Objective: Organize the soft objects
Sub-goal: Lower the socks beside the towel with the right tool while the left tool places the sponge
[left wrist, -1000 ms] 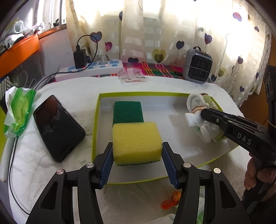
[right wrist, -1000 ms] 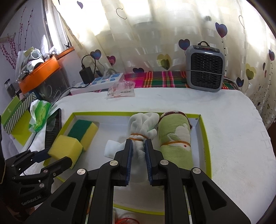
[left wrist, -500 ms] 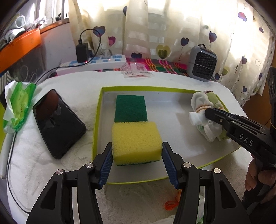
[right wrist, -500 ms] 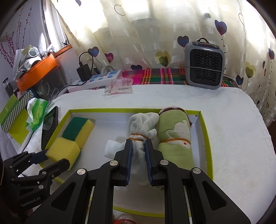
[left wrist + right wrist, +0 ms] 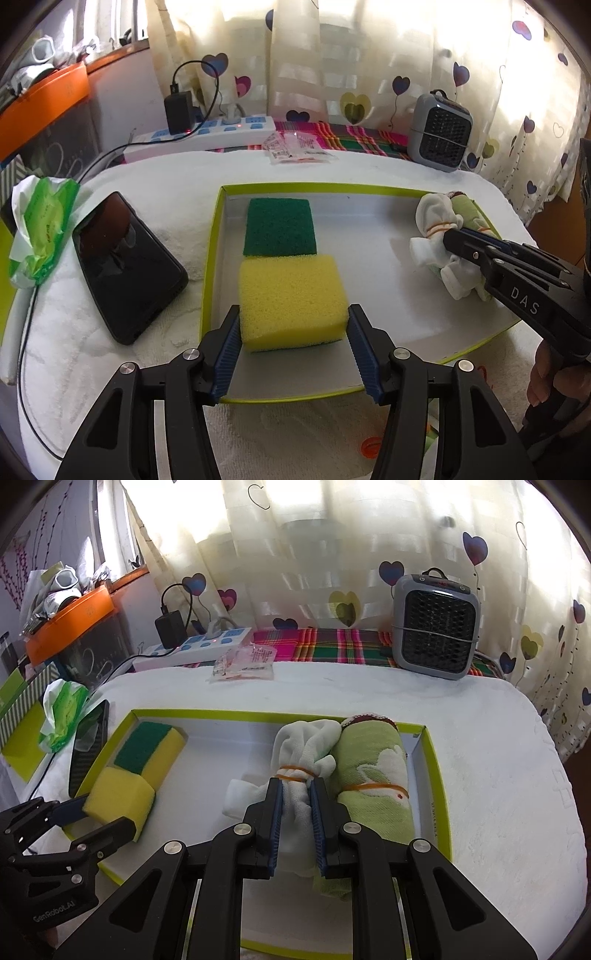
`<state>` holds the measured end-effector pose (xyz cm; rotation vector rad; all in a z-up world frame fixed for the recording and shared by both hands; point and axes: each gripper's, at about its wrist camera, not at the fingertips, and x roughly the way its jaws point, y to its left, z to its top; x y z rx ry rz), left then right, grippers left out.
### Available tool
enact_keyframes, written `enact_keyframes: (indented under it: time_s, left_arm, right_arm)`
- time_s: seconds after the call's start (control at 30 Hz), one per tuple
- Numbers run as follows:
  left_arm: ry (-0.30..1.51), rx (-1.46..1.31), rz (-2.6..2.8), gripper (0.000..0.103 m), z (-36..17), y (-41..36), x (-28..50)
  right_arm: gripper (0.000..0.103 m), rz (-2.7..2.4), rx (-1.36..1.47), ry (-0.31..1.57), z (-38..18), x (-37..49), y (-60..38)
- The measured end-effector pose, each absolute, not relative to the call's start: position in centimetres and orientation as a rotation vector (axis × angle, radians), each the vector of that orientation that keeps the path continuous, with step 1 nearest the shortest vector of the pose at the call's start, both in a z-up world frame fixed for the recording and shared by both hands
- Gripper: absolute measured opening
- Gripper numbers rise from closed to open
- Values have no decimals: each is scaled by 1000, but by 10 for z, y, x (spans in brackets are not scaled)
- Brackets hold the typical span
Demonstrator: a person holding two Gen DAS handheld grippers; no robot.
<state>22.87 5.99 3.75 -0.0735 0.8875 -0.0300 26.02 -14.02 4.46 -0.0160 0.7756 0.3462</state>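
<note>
A lime-rimmed tray lies on the white towel-covered table. My left gripper is shut on a yellow sponge at the tray's near left, with a pad against each side. Just behind it lies a second sponge, green side up. In the right wrist view my right gripper is shut on a white cloth bundle tied with an orange band. It lies beside a rolled green towel at the tray's right. The left gripper and yellow sponge show at the lower left there.
A black phone and a green wipes pack lie left of the tray. Behind it are a power strip, a plastic packet and a grey heater. An orange rubber band lies near the front edge.
</note>
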Motion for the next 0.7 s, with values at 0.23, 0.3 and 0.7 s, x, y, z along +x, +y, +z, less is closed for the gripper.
enact_keyframes:
  time_s: [0.23, 0.3, 0.7]
  left_arm:
    - [888, -72, -29, 56, 38, 60, 228]
    - [885, -68, -27, 56, 38, 60, 229]
    - [878, -74, -34, 58, 39, 59, 227]
  right_arm:
    - [25, 343, -1, 773, 45, 260, -141]
    - [29, 347, 0, 771, 45, 259, -141]
    - [47, 342, 7, 758, 46, 255, -141]
